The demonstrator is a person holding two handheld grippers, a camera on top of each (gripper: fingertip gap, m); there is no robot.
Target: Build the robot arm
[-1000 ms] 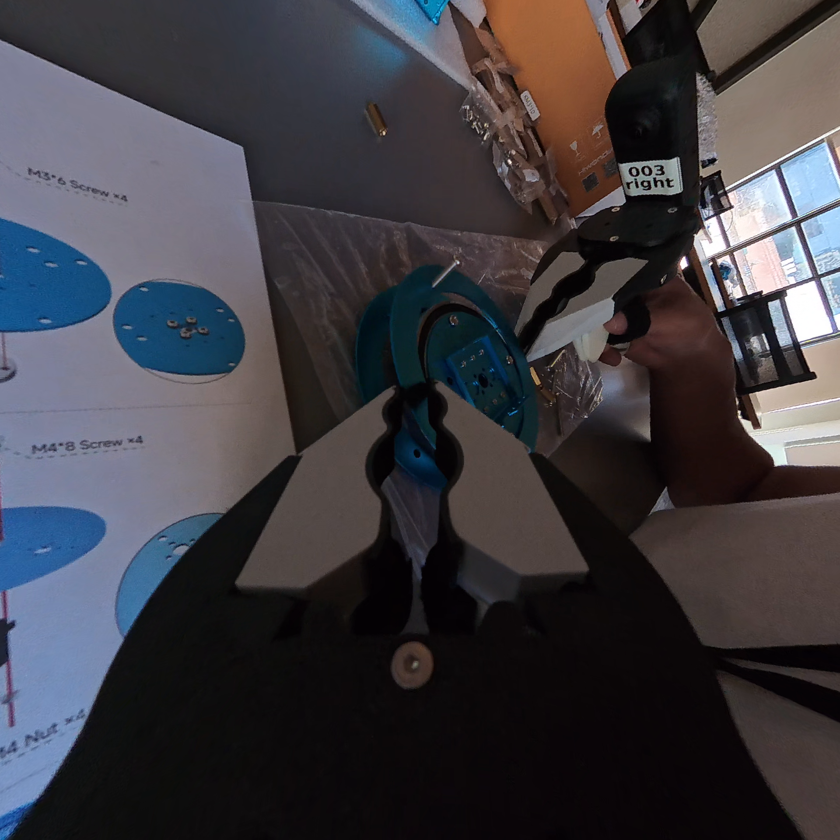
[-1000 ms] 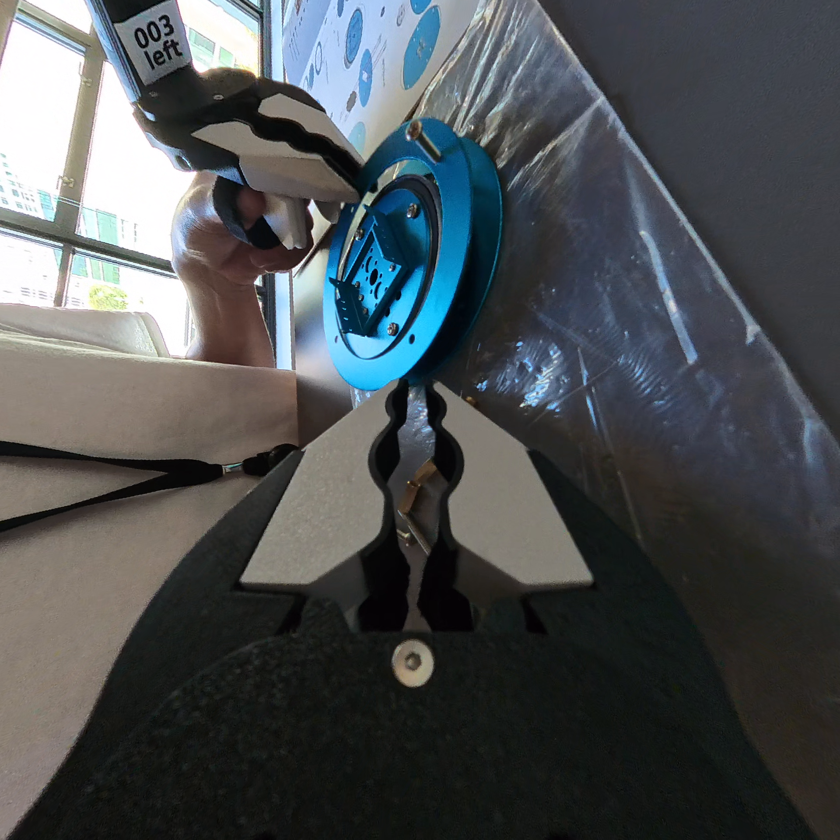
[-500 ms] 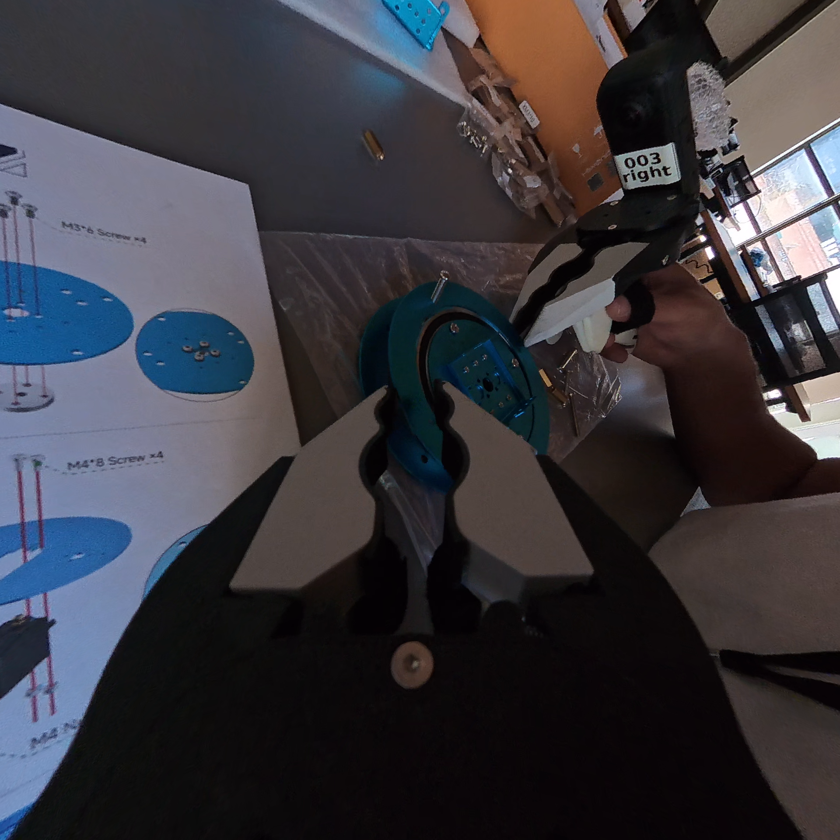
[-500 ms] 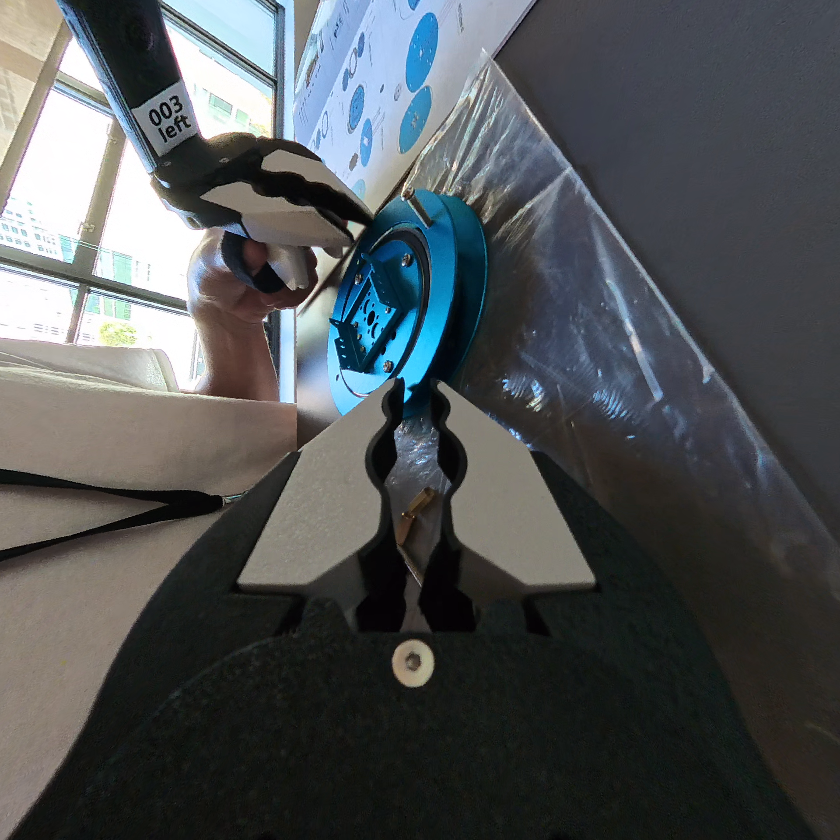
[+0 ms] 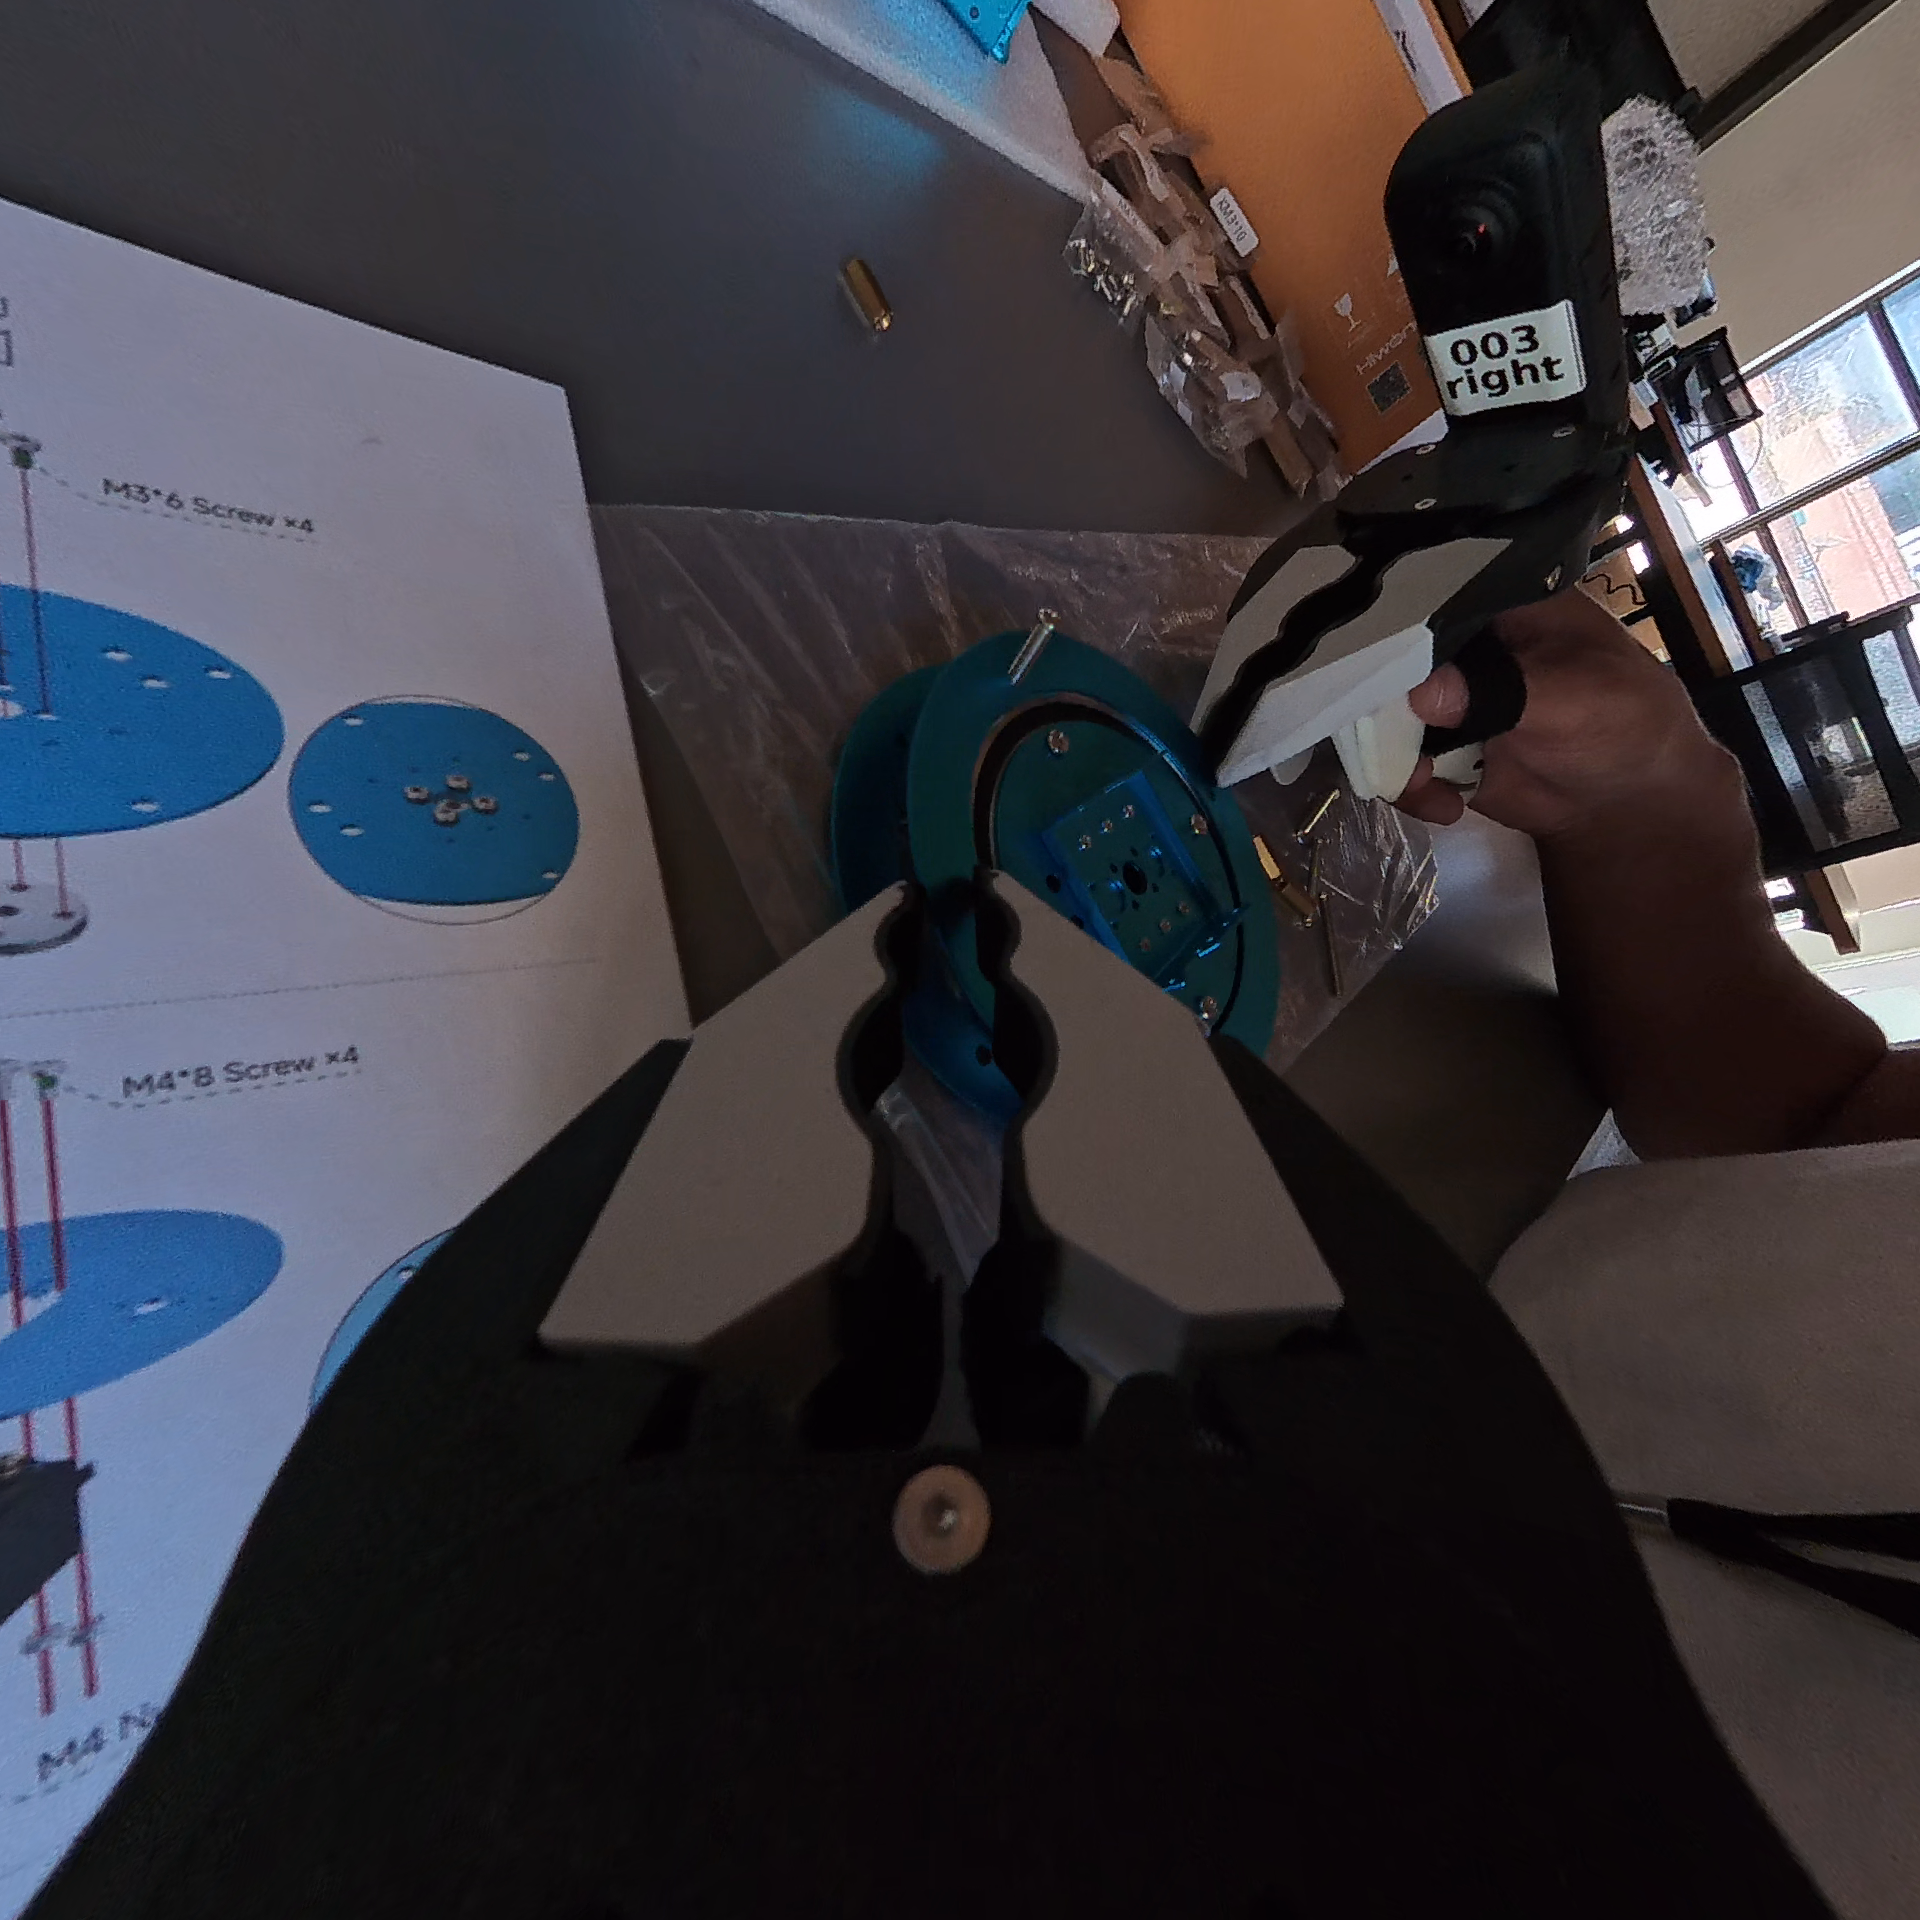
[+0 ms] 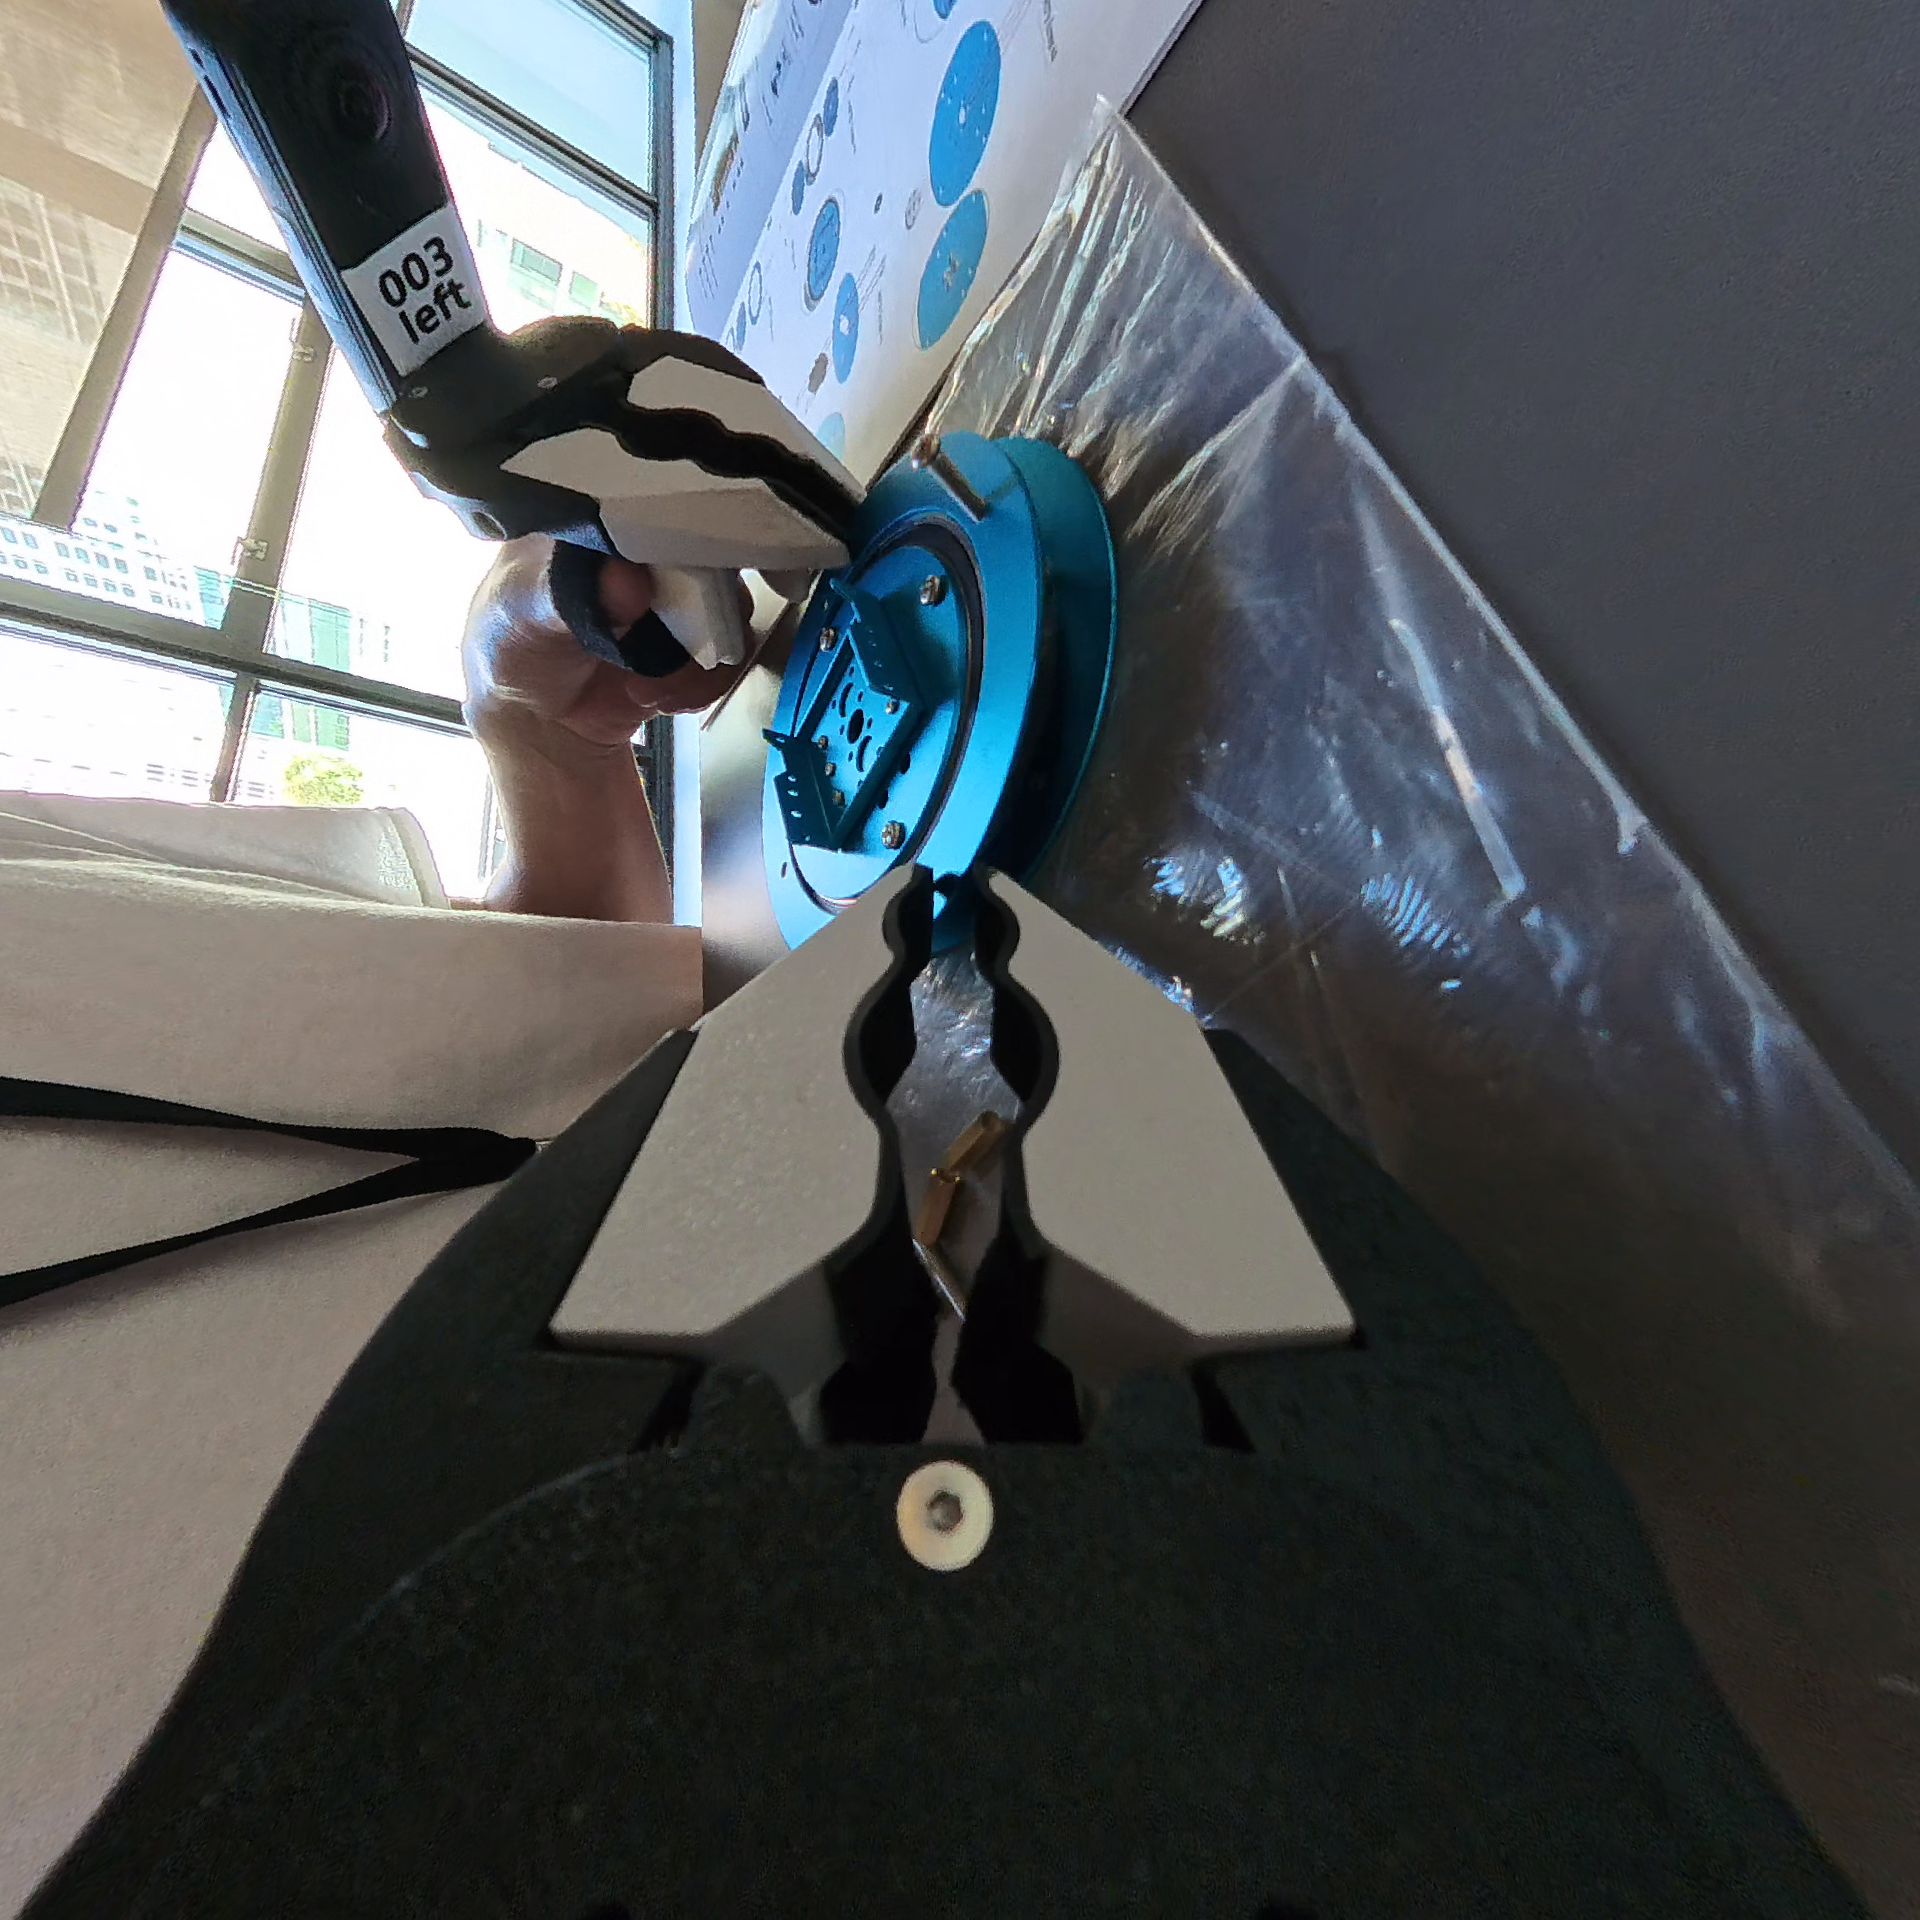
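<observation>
Left gripper (image 5: 951, 894): fingers nearly closed, a narrow gap left, tips over the near rim of the blue round assembly (image 5: 1081, 852). A slice of the blue rim shows in the gap; whether the pads actually pinch it is hard to judge from this angle.

Right gripper (image 6: 948, 883): fingers likewise almost together, tips at the opposite rim of the same assembly (image 6: 935, 686). Contact uncertain here too. Seen through the gap, brass standoffs (image 6: 961, 1164) lie loose on the clear plastic bag (image 6: 1403, 831).

The assembly is two stacked blue discs with a blue bracket (image 5: 1132, 883) screwed to the centre, lying flat on the bag, which lies on the dark grey counter (image 5: 520, 208). One silver screw (image 5: 1034, 670) stands tilted at the far rim.

Beside the bag on the left, a white printed instruction sheet (image 5: 260, 779) with blue disc drawings. Farther off on the counter, a lone brass standoff (image 5: 864, 296), bags of small parts (image 5: 1195, 281) and an orange box (image 5: 1299, 156).
</observation>
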